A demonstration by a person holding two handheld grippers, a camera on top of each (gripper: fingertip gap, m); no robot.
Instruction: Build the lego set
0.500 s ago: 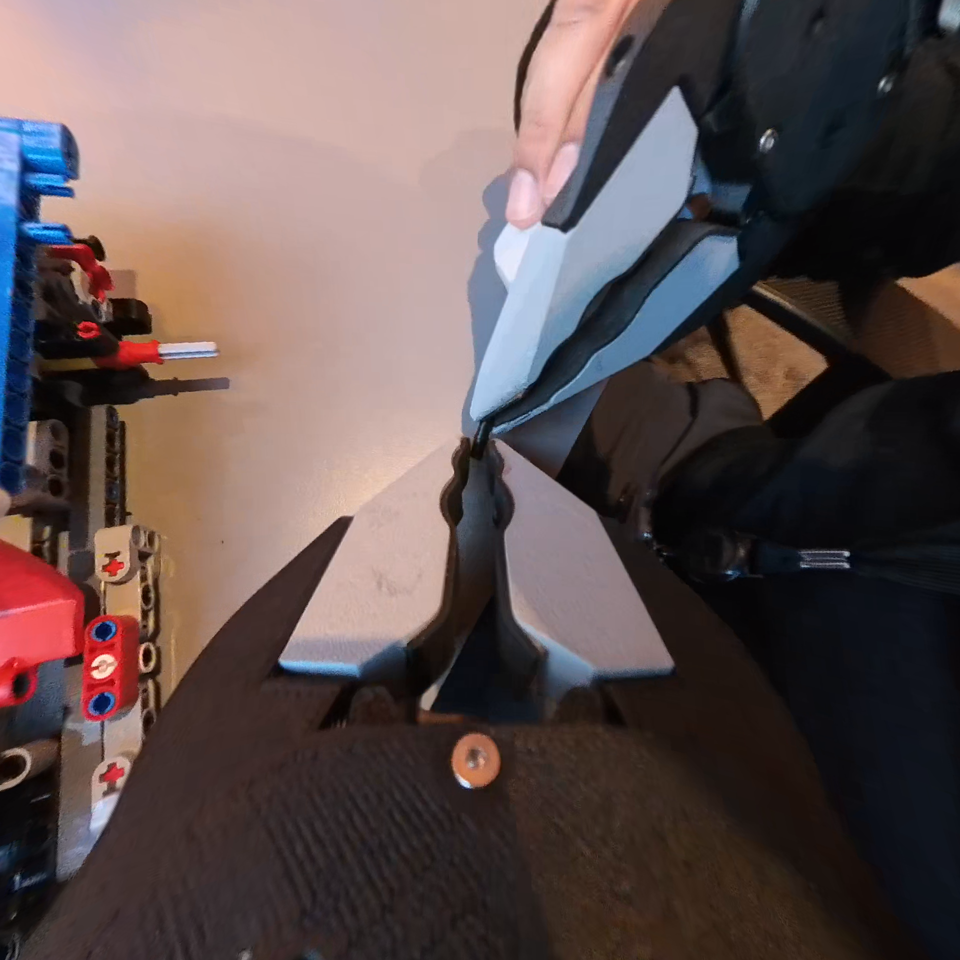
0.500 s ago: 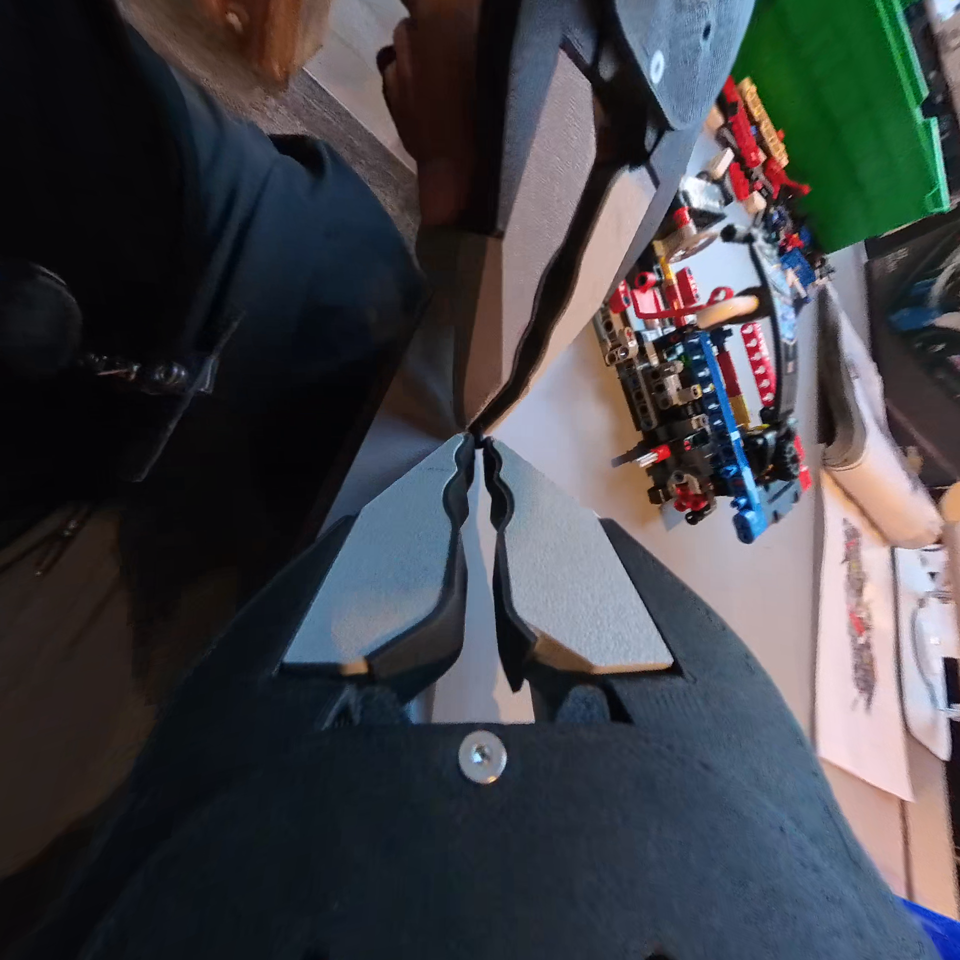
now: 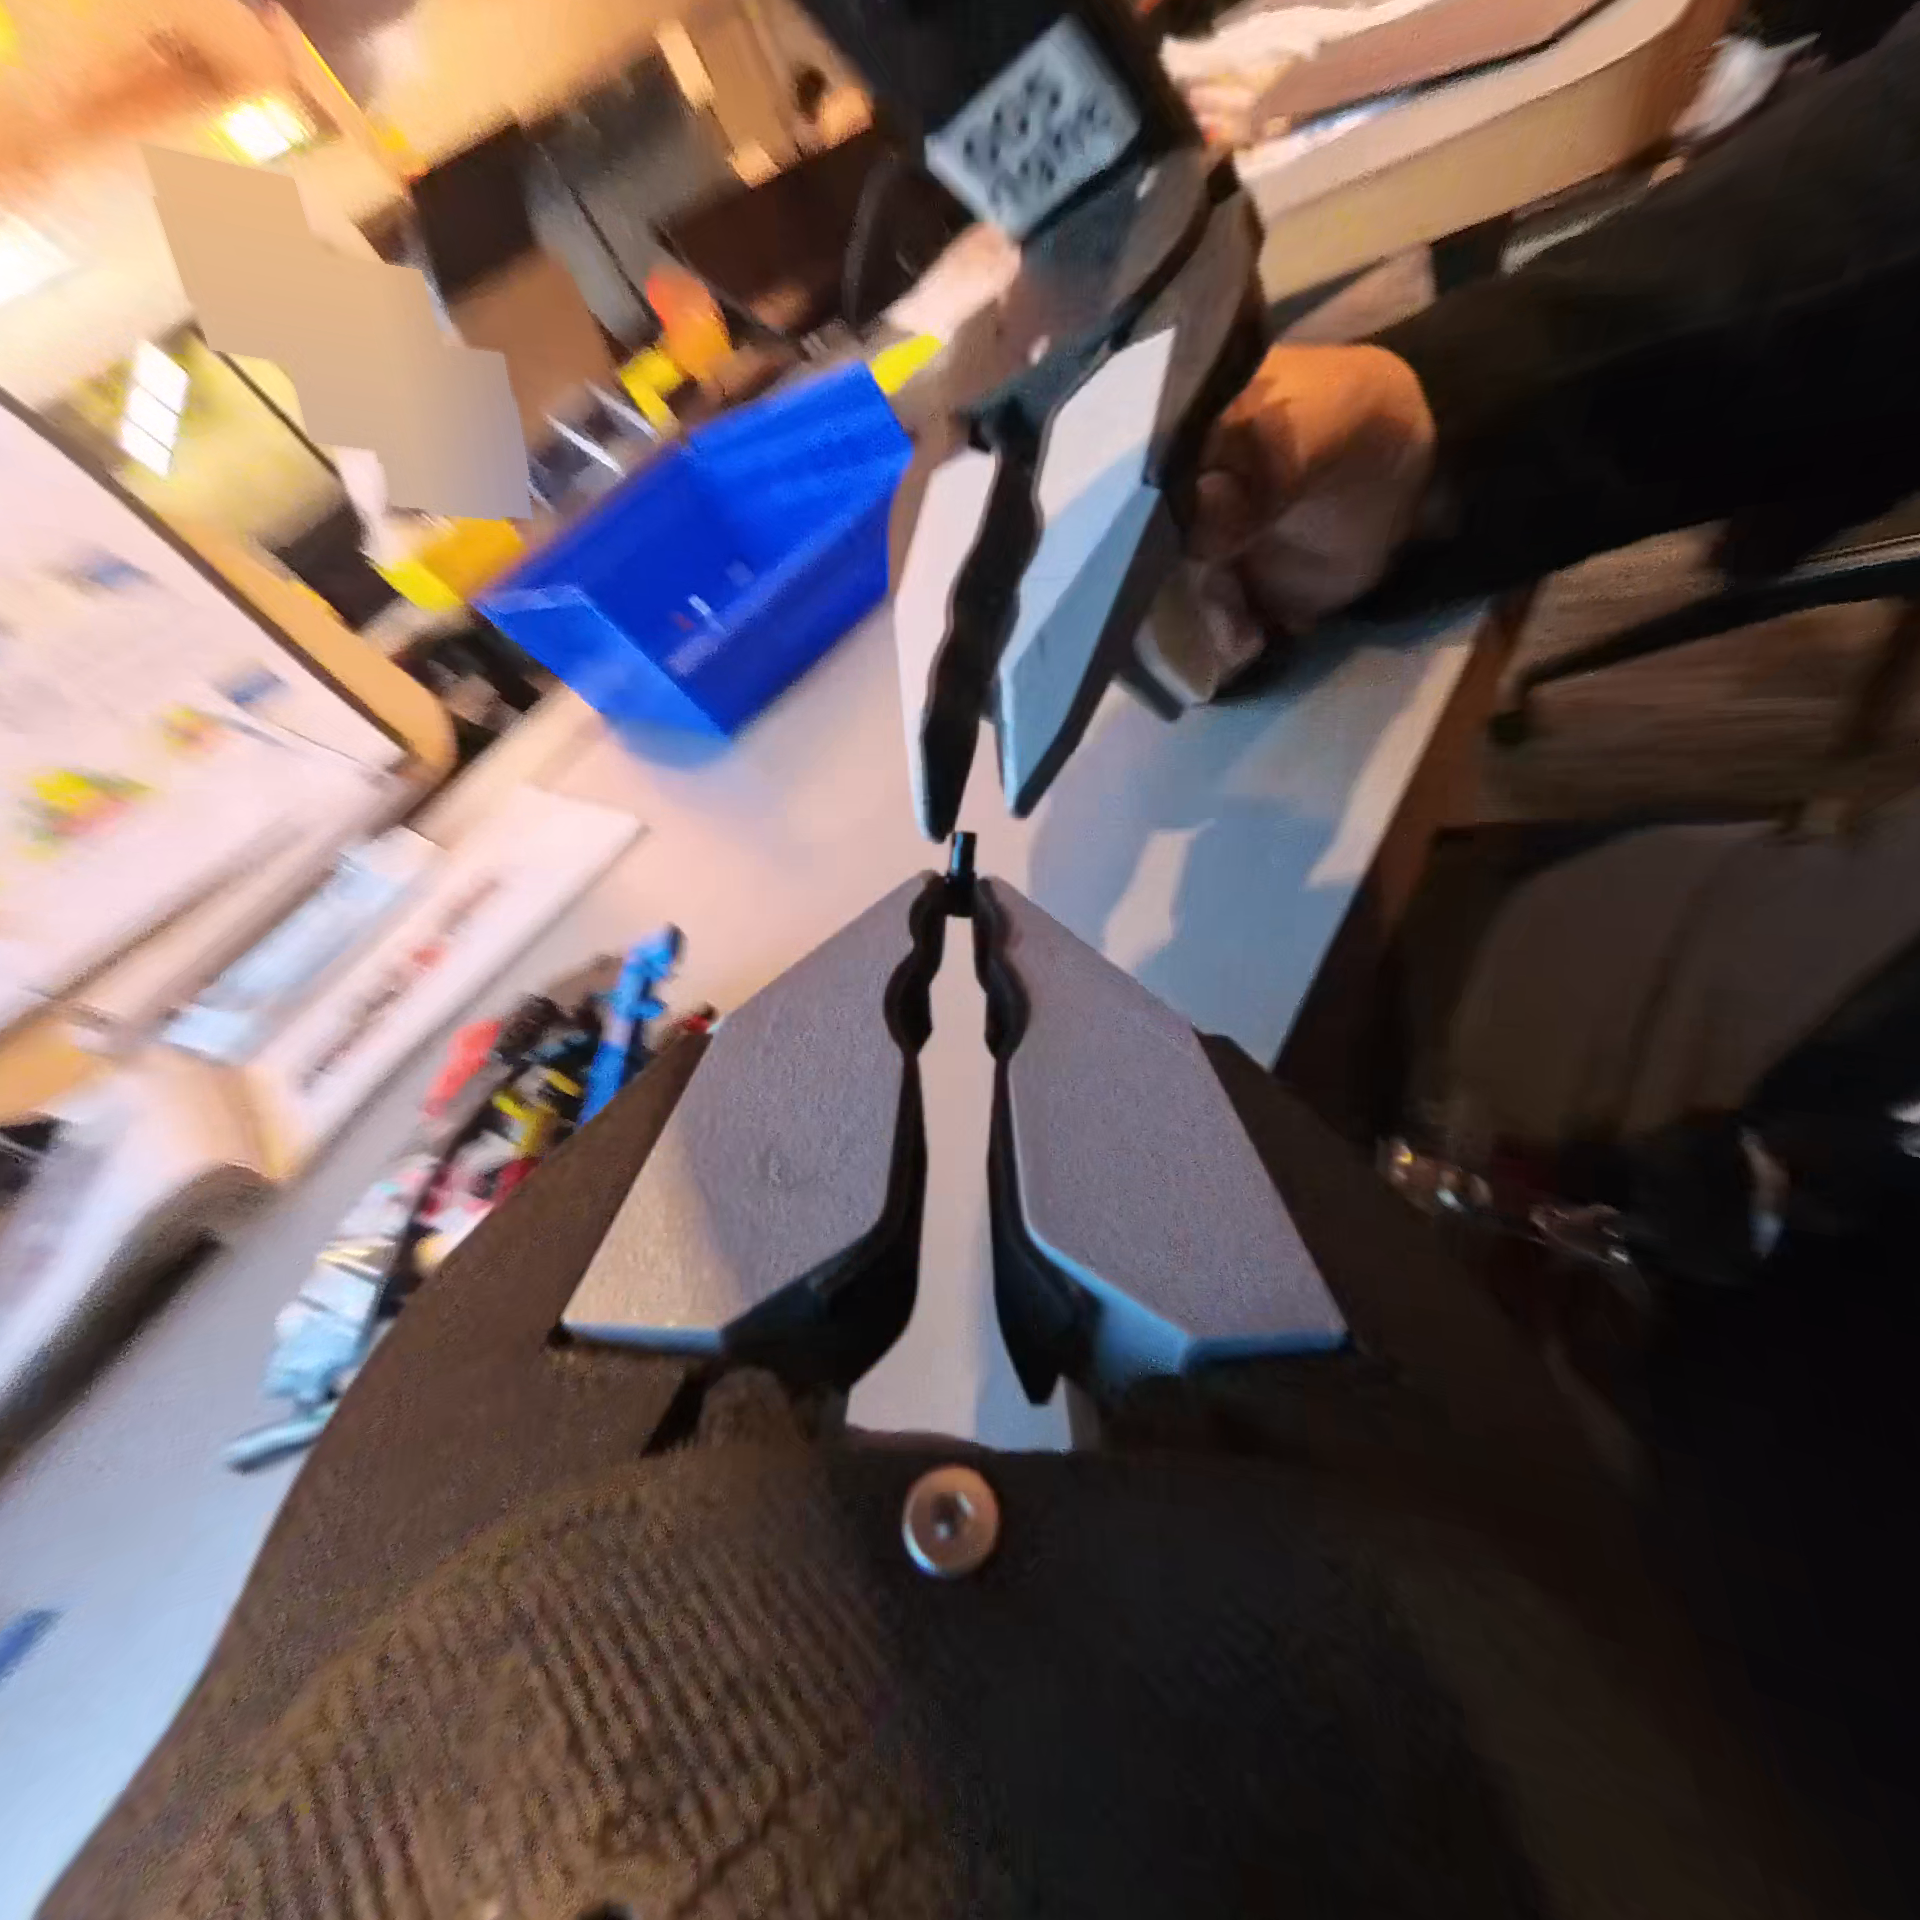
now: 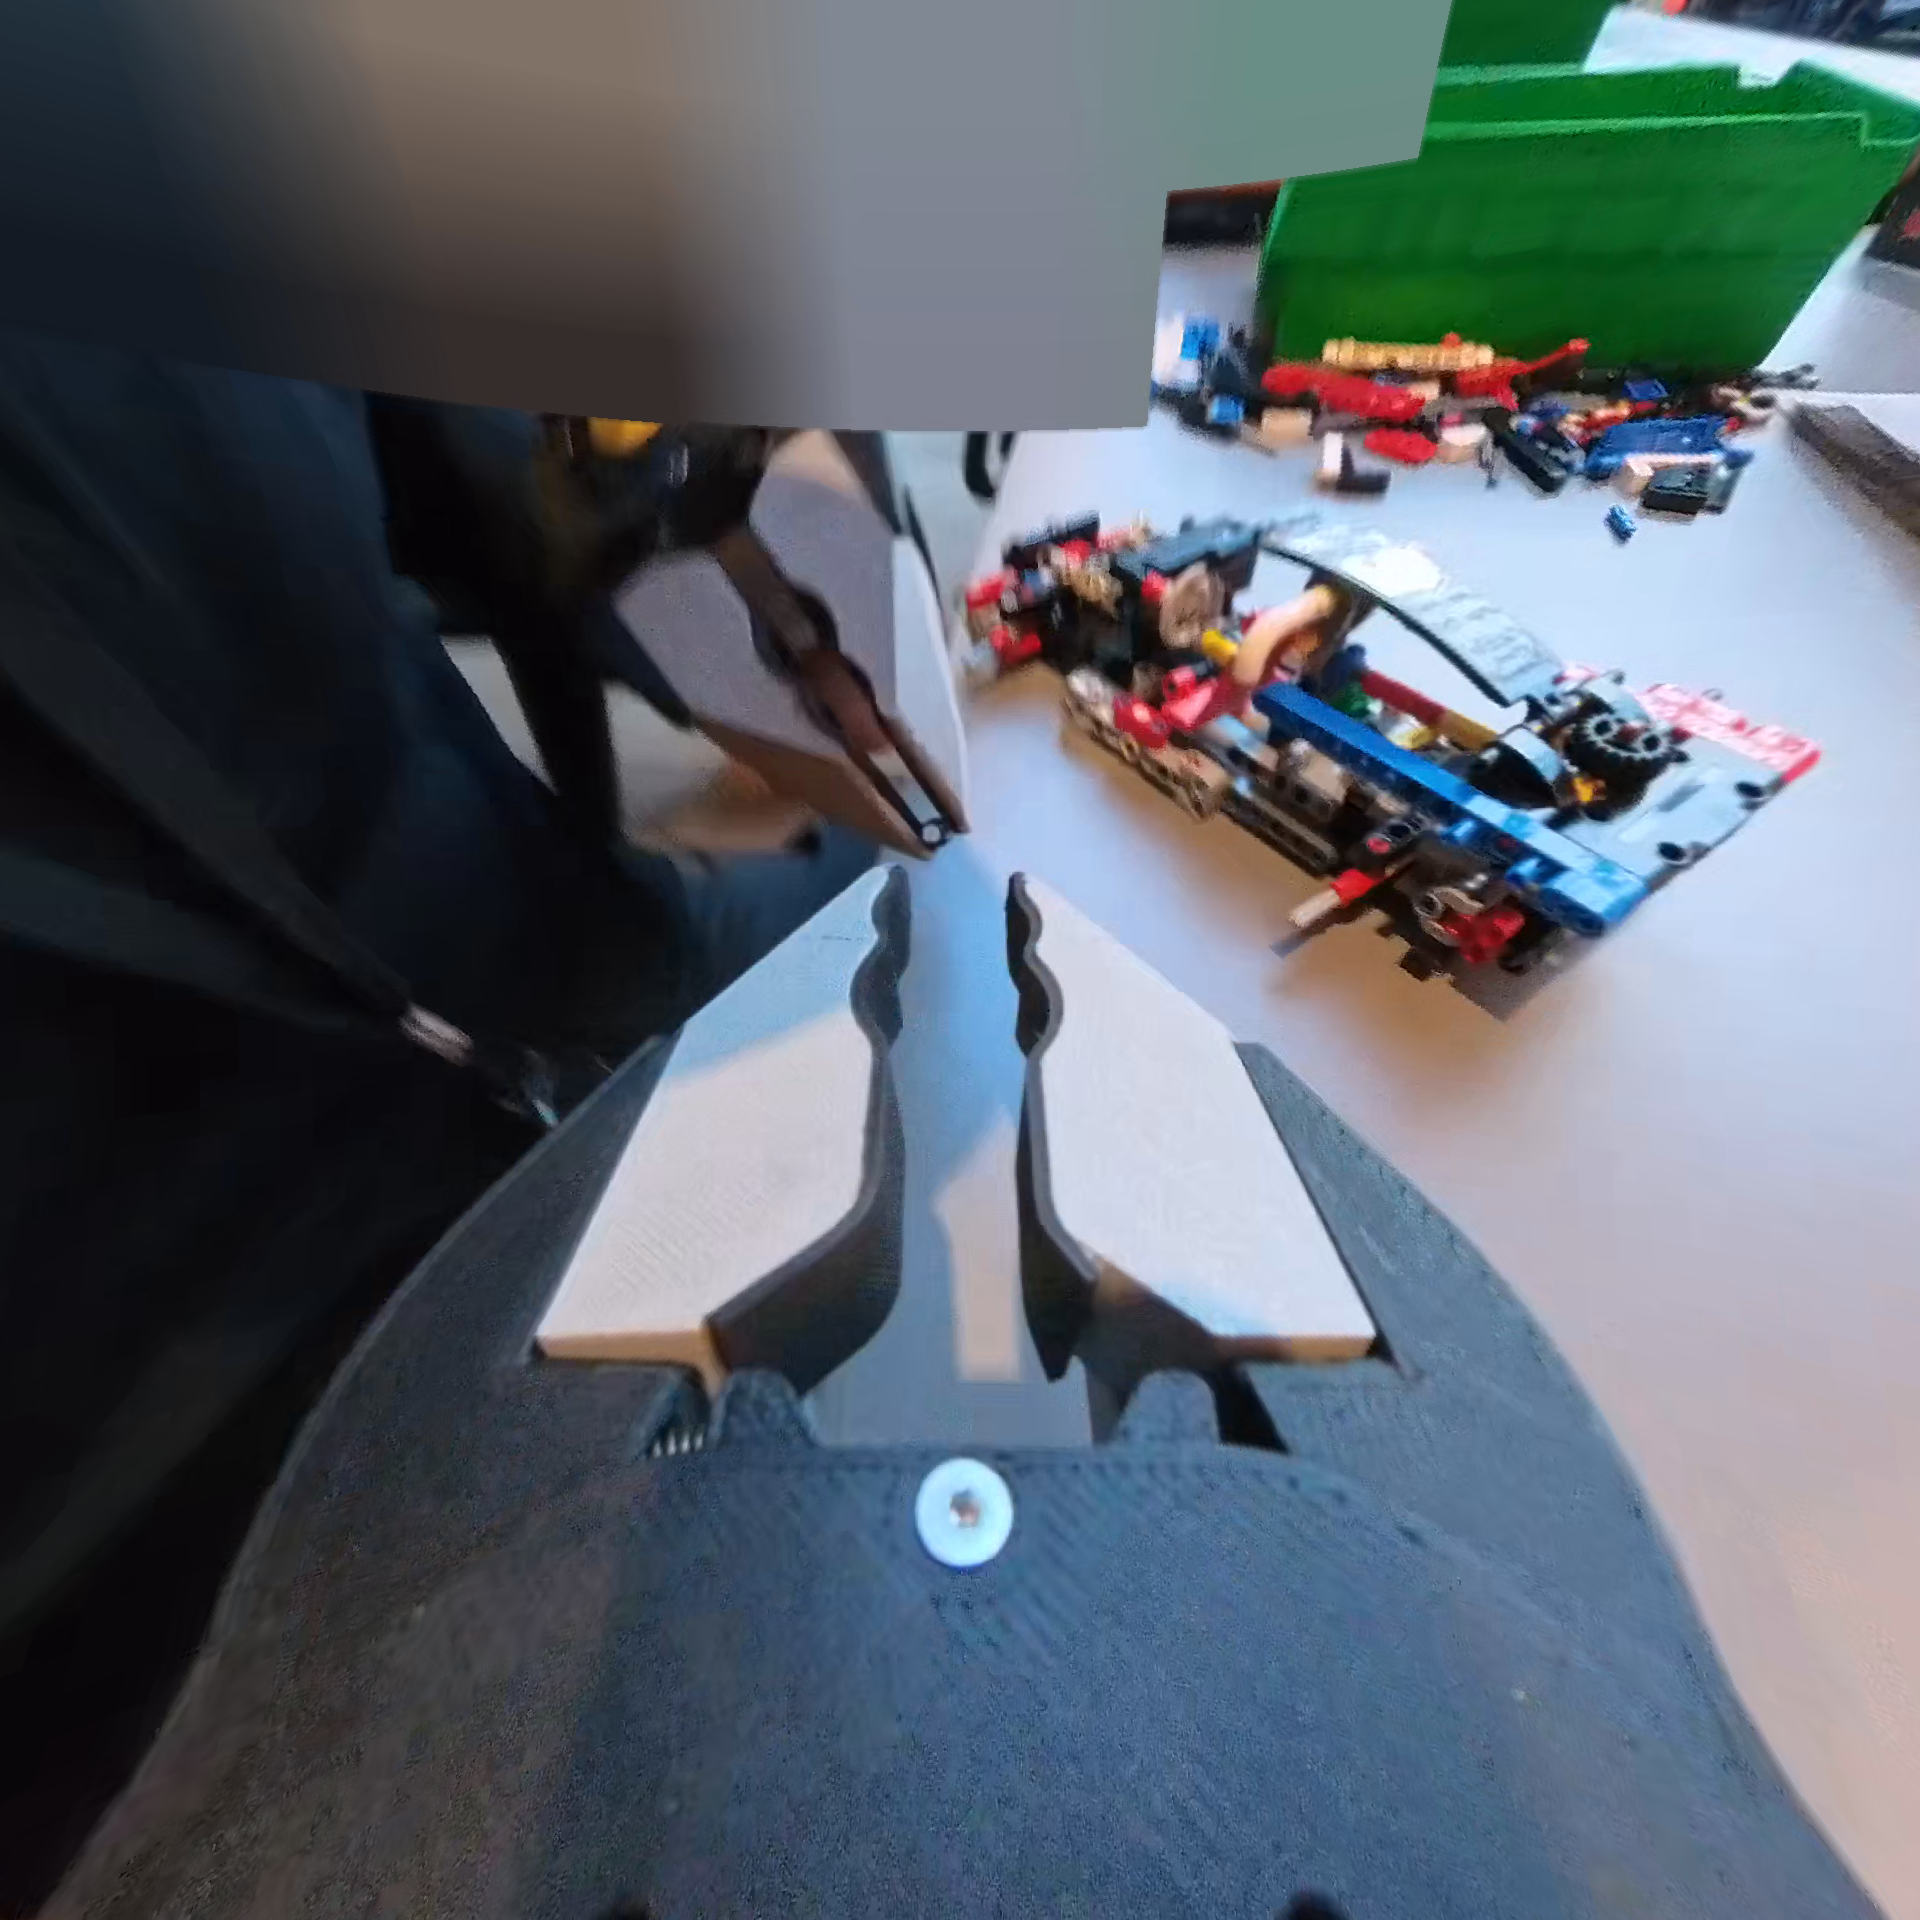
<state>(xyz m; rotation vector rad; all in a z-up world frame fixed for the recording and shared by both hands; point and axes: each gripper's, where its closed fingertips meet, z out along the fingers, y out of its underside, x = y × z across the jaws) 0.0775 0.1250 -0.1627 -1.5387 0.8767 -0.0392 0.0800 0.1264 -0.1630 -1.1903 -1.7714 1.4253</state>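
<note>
Worktop (image 4: 1558, 1195): pale surface carrying the bins, the model and the loose parts.
Green bin (image 4: 1558, 239): stands at the far edge; contents hidden by its wall.
Blue bin (image 3: 717, 561): blurred, tilted in the left wrist view; a few small bits seem to lie inside, too smeared to name.
Lego model (image 4: 1382, 717): partly built car with a blue beam, resting on the worktop near a loose pile of parts (image 4: 1455, 416) beside the green bin.
Right gripper (image 4: 956, 883): fingers parted, holding nothing, tips just short of the pin.
Left gripper (image 3: 961, 899): tips pinched on a small black pin (image 3: 961, 857), held in the air above the worktop.
</note>
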